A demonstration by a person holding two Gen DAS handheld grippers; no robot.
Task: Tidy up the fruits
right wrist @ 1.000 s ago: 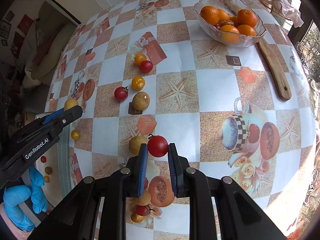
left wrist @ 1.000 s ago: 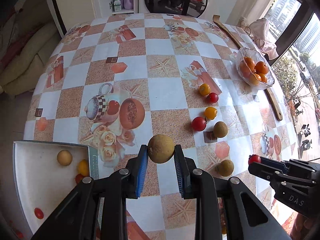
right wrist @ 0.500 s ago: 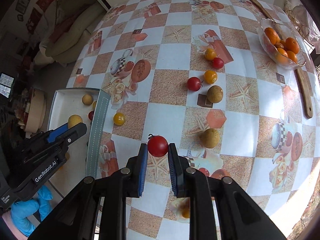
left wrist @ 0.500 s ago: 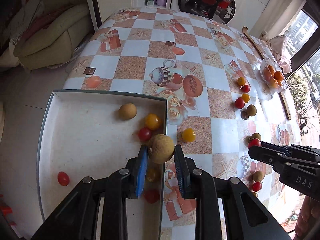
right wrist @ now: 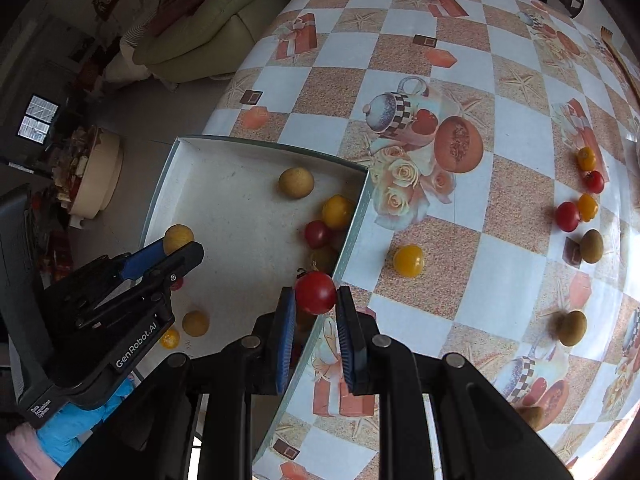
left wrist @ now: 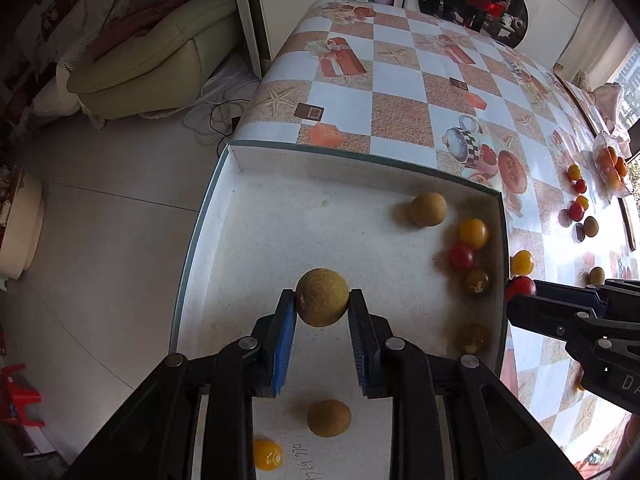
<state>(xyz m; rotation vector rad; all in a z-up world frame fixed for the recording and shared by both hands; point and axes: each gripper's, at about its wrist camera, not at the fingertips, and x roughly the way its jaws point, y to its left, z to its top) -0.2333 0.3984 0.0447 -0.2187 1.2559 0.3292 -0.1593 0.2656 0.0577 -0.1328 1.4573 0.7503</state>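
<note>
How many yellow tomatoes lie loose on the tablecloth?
3 yellow tomatoes: one beside the tray, two farther right among the red tomatoes. The right gripper may hide more.

The glass bowl (left wrist: 612,164) of oranges is tiny; its contents blur together.

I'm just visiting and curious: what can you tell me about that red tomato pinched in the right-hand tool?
The red cherry tomato is small, round, glossy and looks whole, with a dark bit of stem on top. The right gripper pinches it between blue pads, in the air over the right wall of the white tray. Only the pads seem to touch it.
</note>
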